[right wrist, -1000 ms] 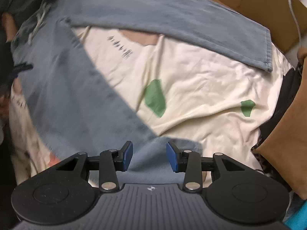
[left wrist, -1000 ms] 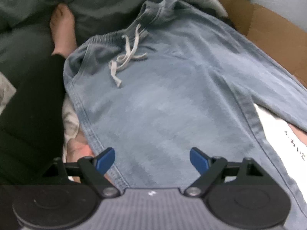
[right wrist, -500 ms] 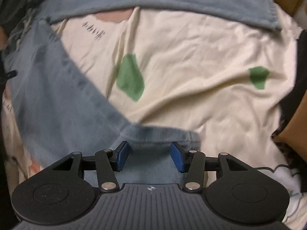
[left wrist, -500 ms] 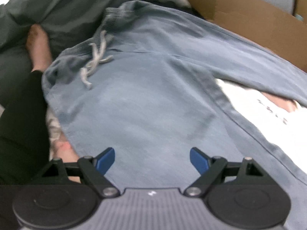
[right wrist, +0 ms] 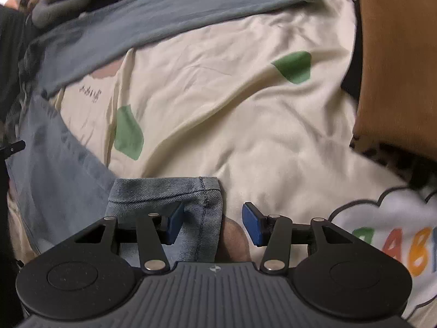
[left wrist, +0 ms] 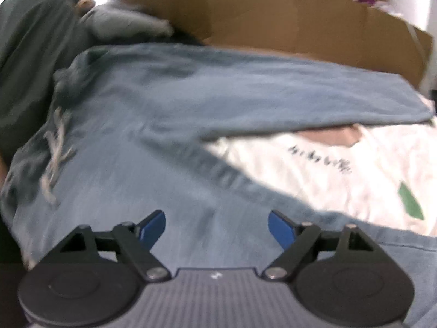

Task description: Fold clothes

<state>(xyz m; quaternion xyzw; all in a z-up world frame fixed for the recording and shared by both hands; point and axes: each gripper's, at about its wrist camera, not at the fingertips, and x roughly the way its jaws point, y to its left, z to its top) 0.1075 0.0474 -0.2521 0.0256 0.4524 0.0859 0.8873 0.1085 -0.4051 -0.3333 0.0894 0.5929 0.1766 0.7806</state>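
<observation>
1. the blue pants [left wrist: 169,114] lie spread out on a cream sheet [right wrist: 232,114] with green patches.
2. the waist with its white string [left wrist: 54,161] is at the far left, and one leg runs along the far side to the right.
3. the other leg comes toward the near side, and its end [right wrist: 166,191] is folded back on itself.
4. the left gripper [left wrist: 217,228] hangs over the seat of the pants. its jaws are wide apart and have just closed a little, and they pinch nothing.
5. the right gripper [right wrist: 213,224] is right at the folded leg end. its jaws have just been opening and stand apart. the cloth edge lies between them, beside the left pad, but they do not squeeze it.
6. a brown cardboard box [left wrist: 300,19] stands behind the pants on the far side.
</observation>
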